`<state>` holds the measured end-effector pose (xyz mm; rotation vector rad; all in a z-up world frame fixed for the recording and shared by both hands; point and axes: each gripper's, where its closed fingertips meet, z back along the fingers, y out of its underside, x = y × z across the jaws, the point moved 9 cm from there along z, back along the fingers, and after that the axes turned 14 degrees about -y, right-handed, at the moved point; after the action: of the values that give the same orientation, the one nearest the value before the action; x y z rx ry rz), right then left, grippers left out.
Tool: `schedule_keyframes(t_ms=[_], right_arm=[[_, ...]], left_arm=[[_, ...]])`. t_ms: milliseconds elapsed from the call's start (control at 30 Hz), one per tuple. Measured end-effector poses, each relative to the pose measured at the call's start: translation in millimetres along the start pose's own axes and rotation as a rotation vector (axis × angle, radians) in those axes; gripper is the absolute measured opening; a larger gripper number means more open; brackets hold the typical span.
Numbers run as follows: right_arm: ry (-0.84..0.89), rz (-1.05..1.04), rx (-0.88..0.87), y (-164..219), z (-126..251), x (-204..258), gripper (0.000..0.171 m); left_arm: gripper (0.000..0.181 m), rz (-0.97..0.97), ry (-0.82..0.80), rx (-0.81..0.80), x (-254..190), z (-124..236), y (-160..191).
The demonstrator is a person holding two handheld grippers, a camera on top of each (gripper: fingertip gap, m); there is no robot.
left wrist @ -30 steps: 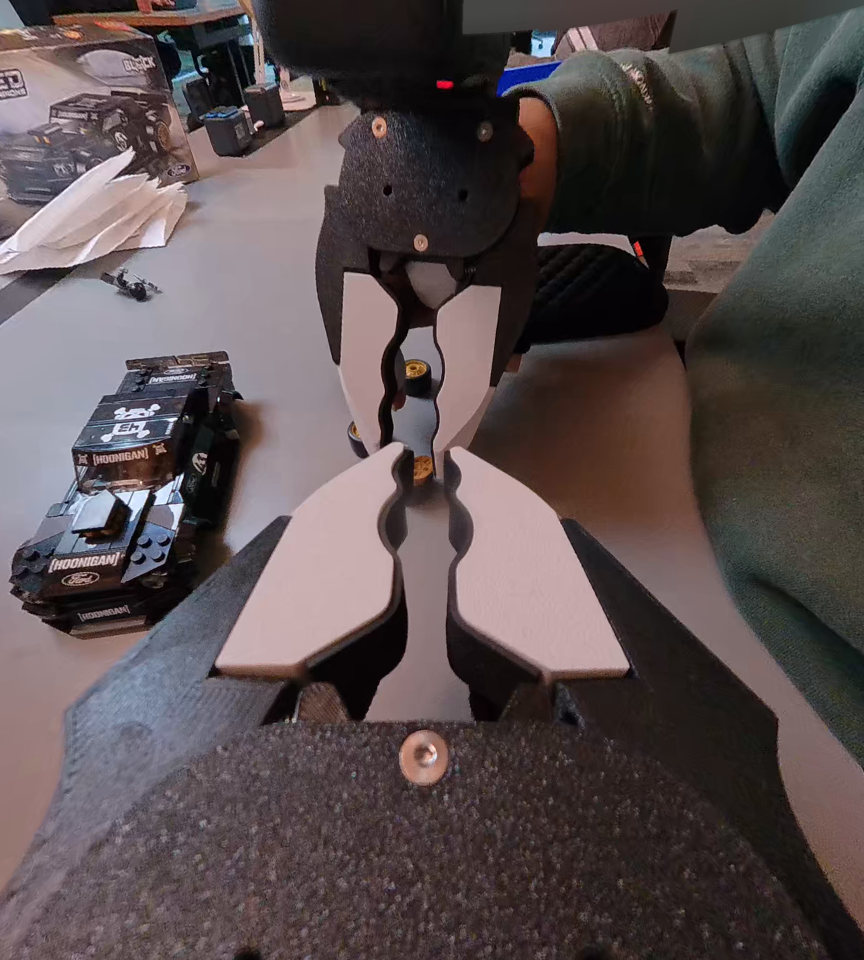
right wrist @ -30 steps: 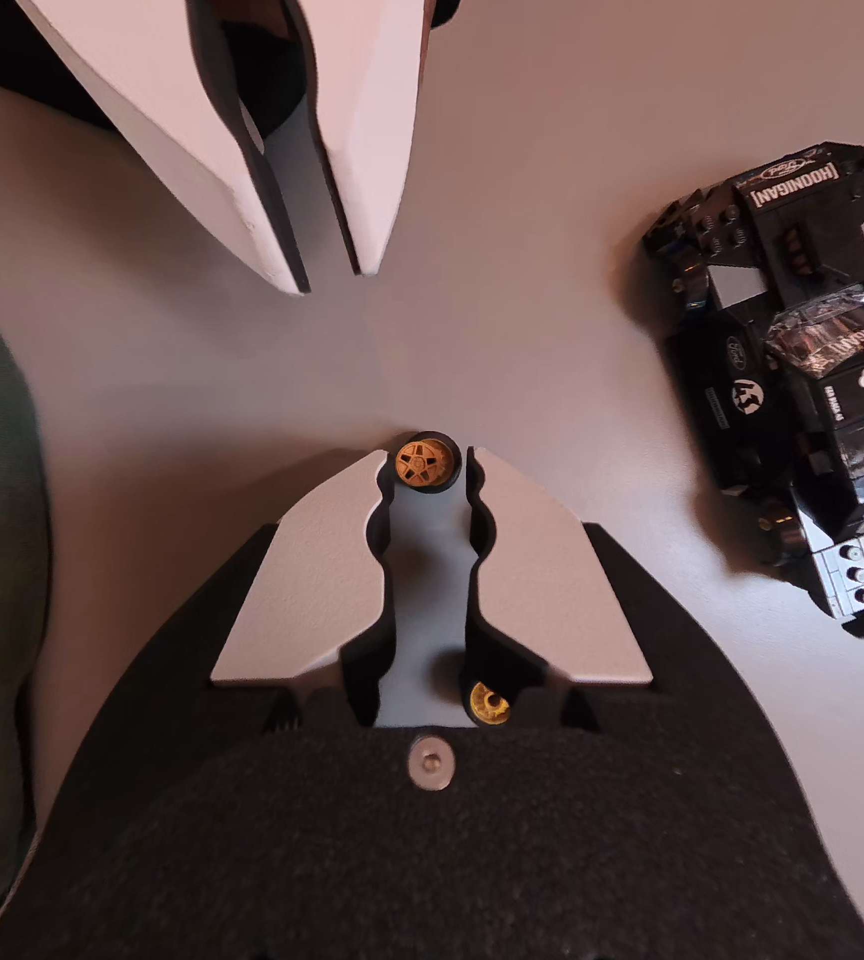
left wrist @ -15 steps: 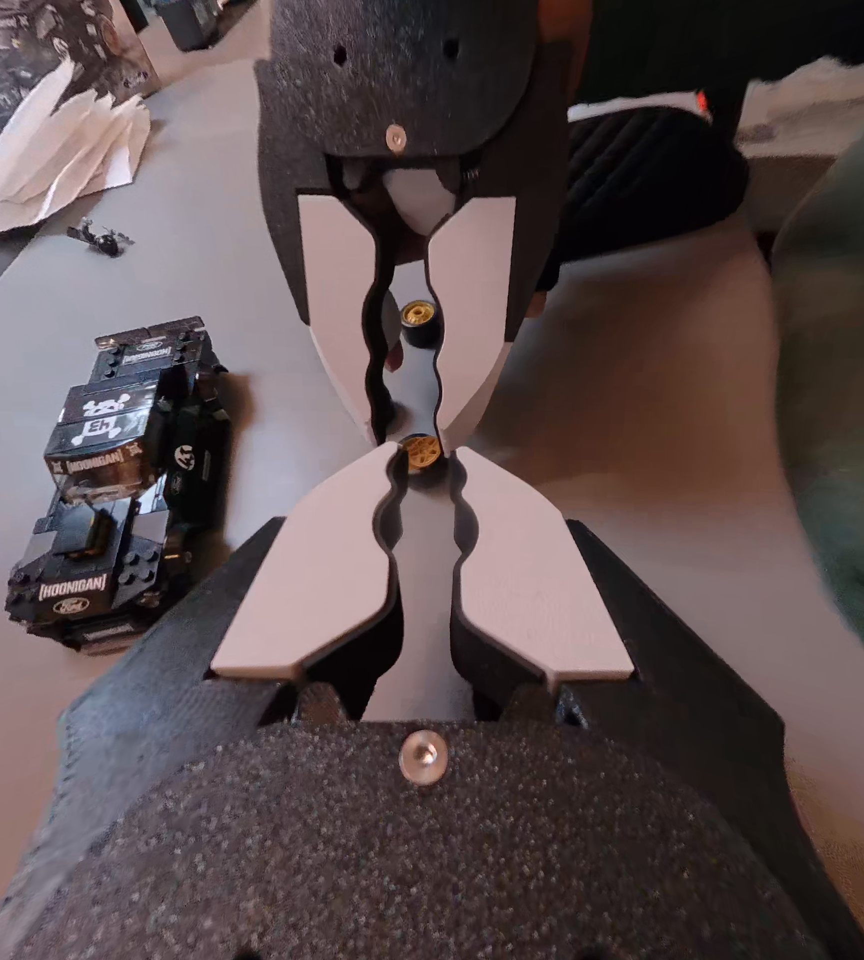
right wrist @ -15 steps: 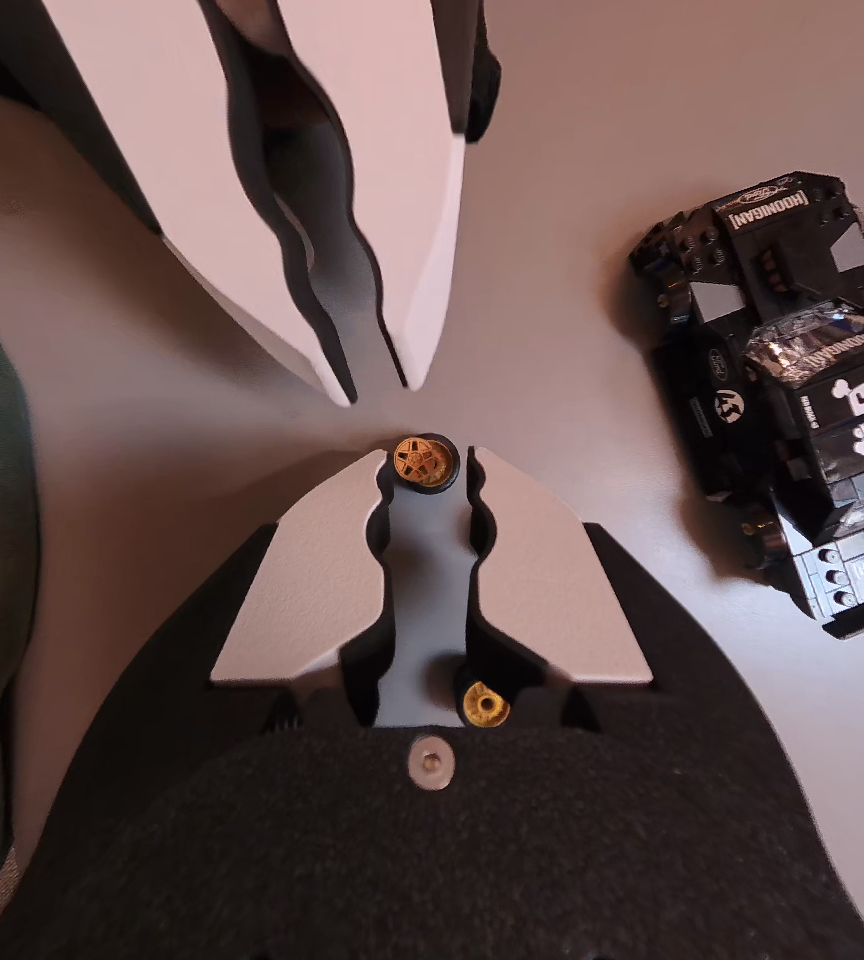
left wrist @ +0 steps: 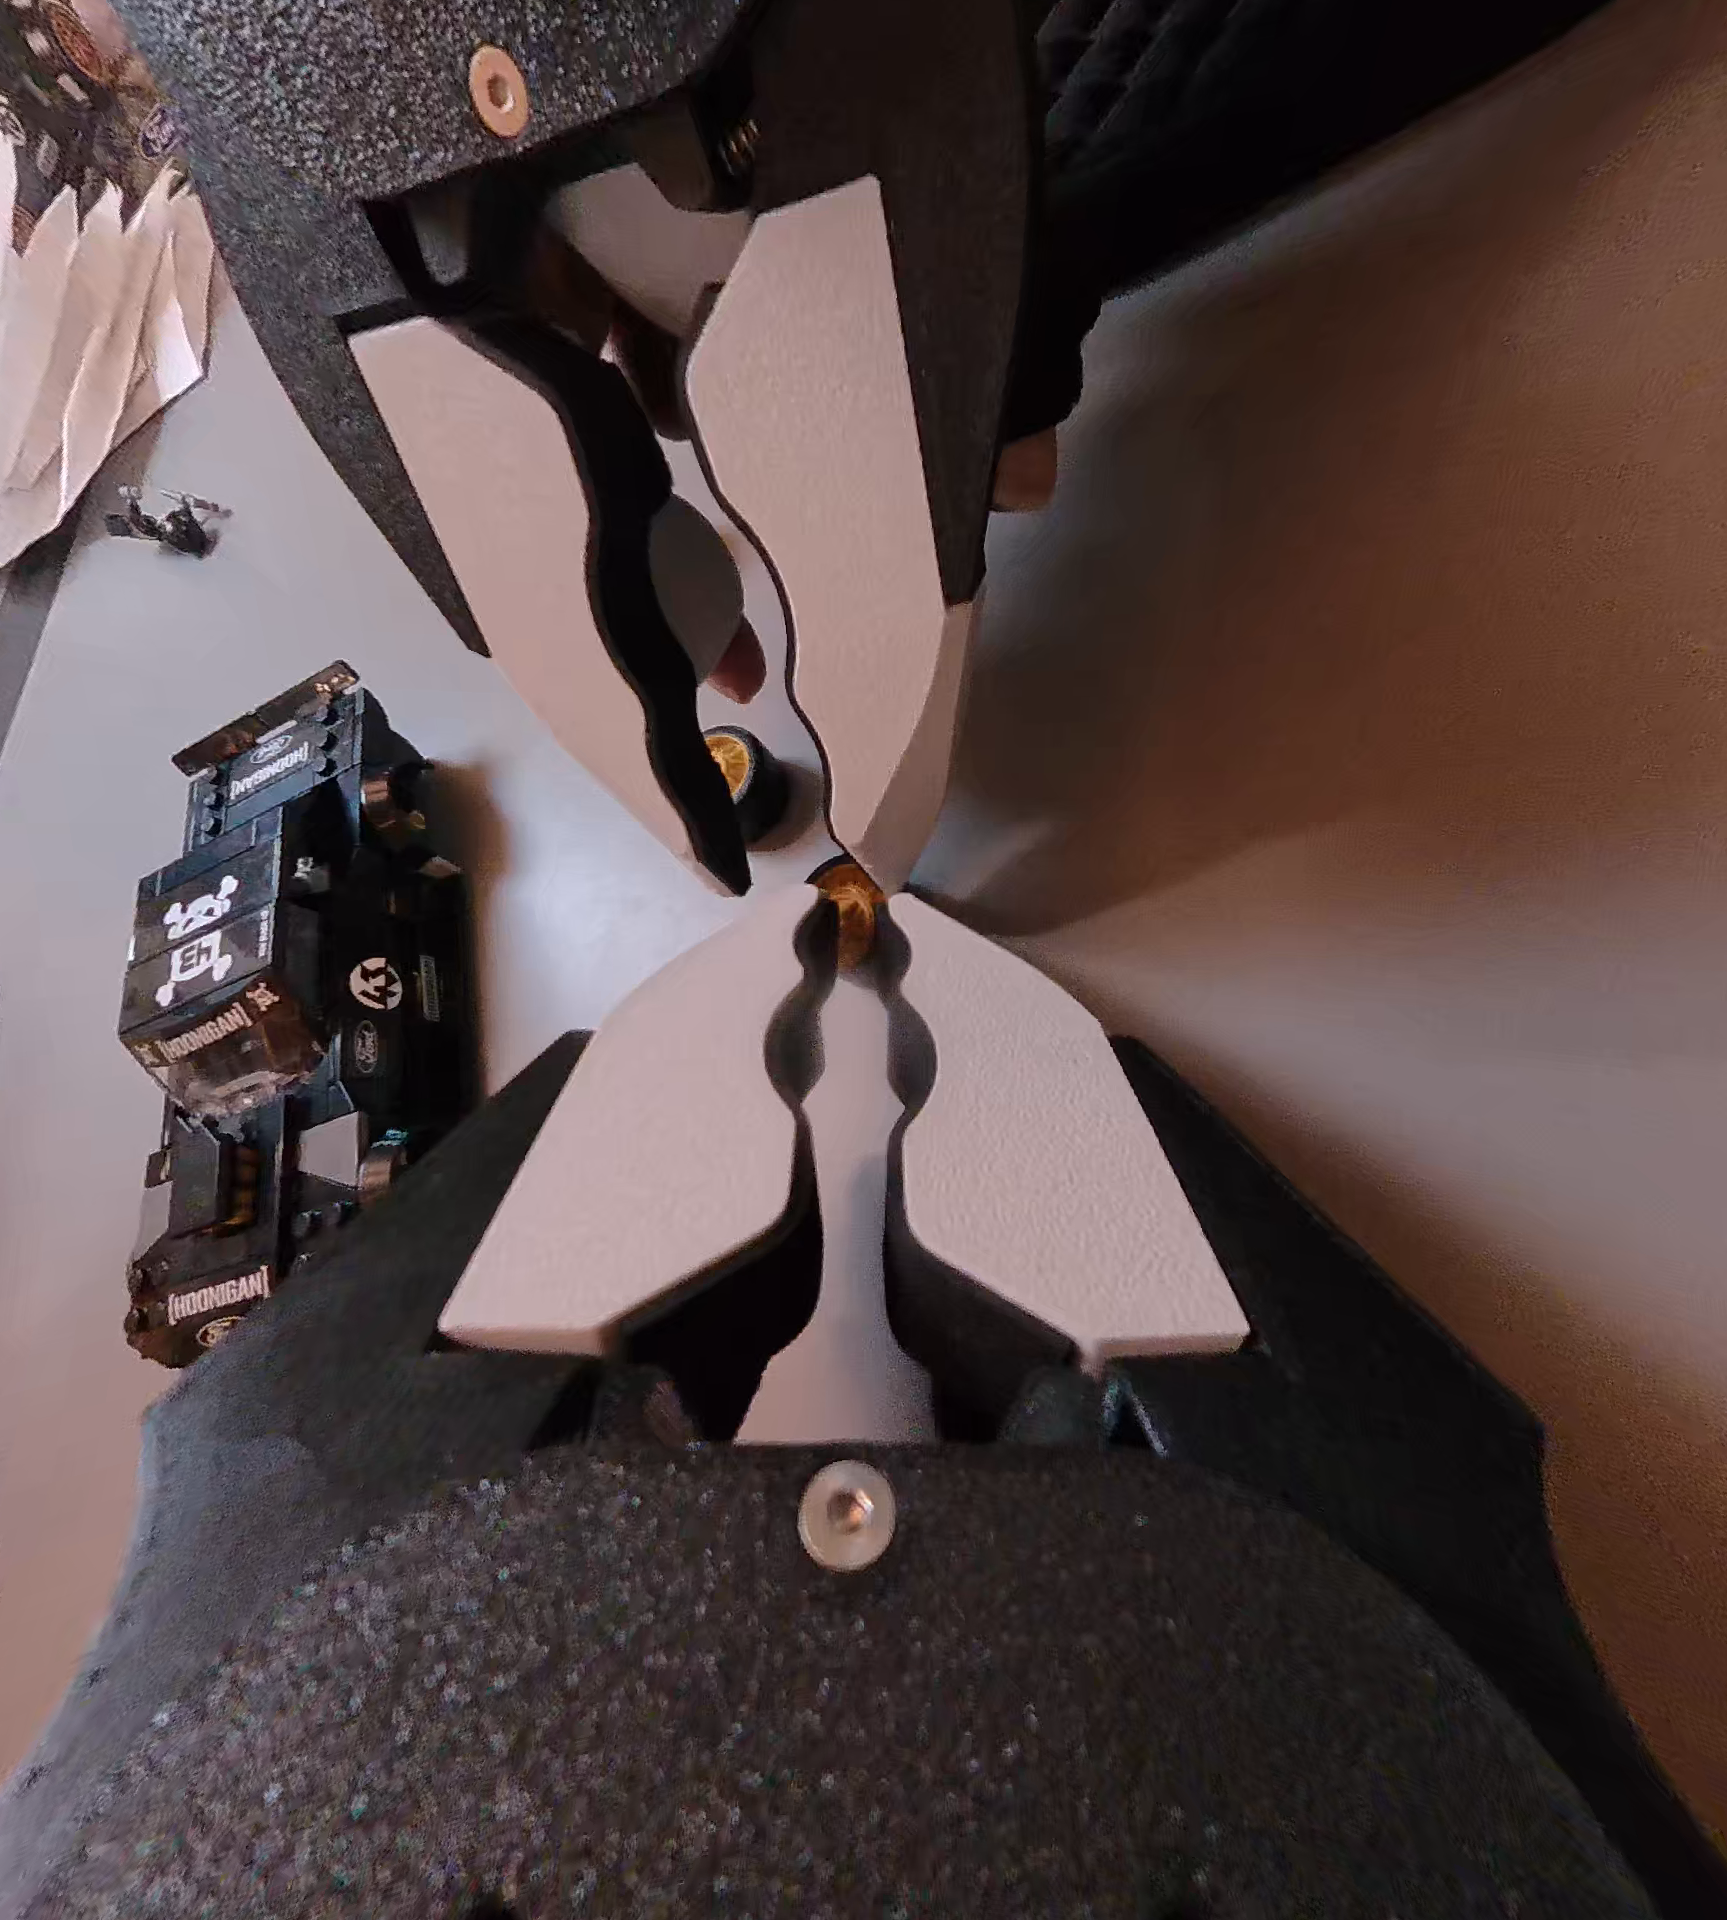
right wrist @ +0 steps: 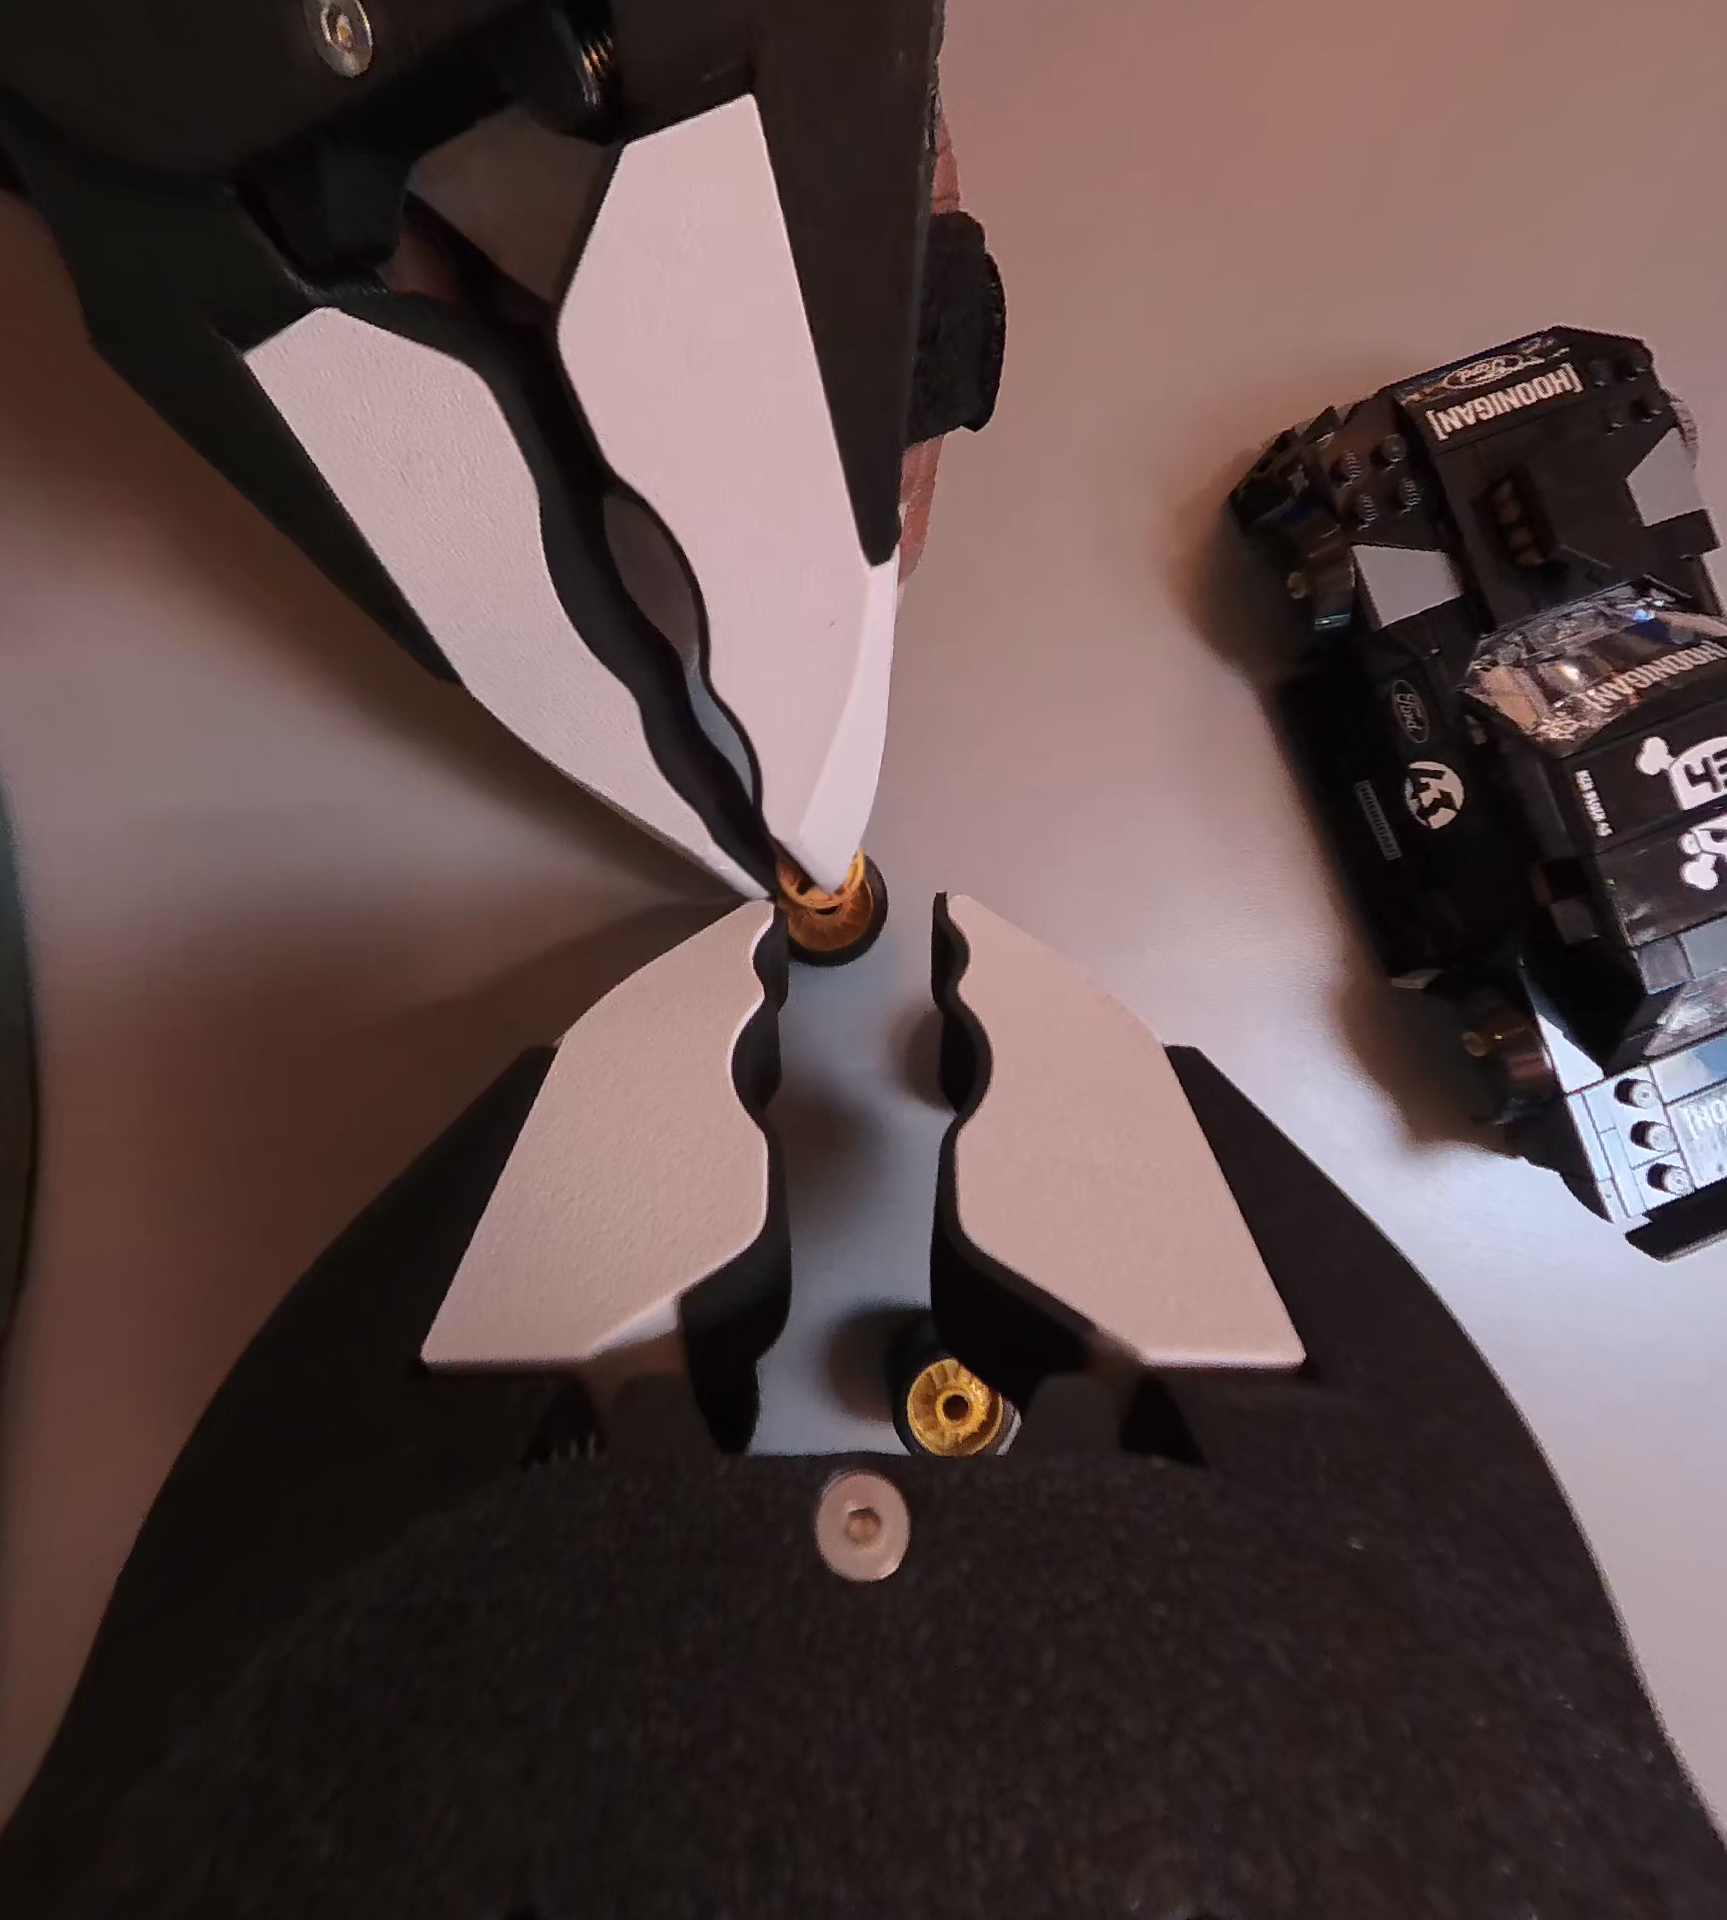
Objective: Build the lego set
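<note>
Black car body [right wrist: 1565, 790] looks mostly built, lies on grey table [left wrist: 1358, 623], no wheels seen fitted; wheels left to mount, by my reading. Left gripper [left wrist: 846, 914] pinches gold-hubbed wheel [left wrist: 843, 906] at fingertips. Right gripper [right wrist: 854, 914] spread, wheel beside its left finger, barely clear. Second wheel [right wrist: 952, 1408] loose on table. In left view, car's long axis runs near-to-far, well left of grippers; cannot tell nose from tail.

Left gripper [right wrist: 786, 862] pinches gold wheel [right wrist: 823, 914] before right gripper's parted jaws.
</note>
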<state>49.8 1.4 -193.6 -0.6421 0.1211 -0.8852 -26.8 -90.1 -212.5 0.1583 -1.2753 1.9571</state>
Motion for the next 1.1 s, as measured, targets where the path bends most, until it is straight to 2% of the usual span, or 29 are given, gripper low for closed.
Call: schedule_keyframes(t_ms=[333, 500, 767, 1100], right_arm=[[-0.028, -0.008, -0.037, 3.9, 8.0, 2.8, 0.026], [-0.094, -0.022, -0.089, 5.1, 12.2, 5.9, 0.026], [-0.102, -0.020, -0.115, 4.8, 9.7, 8.5, 0.023], [-0.079, -0.014, -0.111, 4.7, 4.5, 9.4, 0.020]], left_arm=[[0.003, -0.043, -0.021, -0.016, -2.5, -0.8, -3.6], [0.010, -0.009, -0.002, -0.035, -4.2, -1.3, -4.4], [0.018, 0.054, -0.003, -0.060, 2.3, 6.4, -4.5], [0.010, 0.030, 0.022, 0.037, 0.0, 4.5, 5.6]])
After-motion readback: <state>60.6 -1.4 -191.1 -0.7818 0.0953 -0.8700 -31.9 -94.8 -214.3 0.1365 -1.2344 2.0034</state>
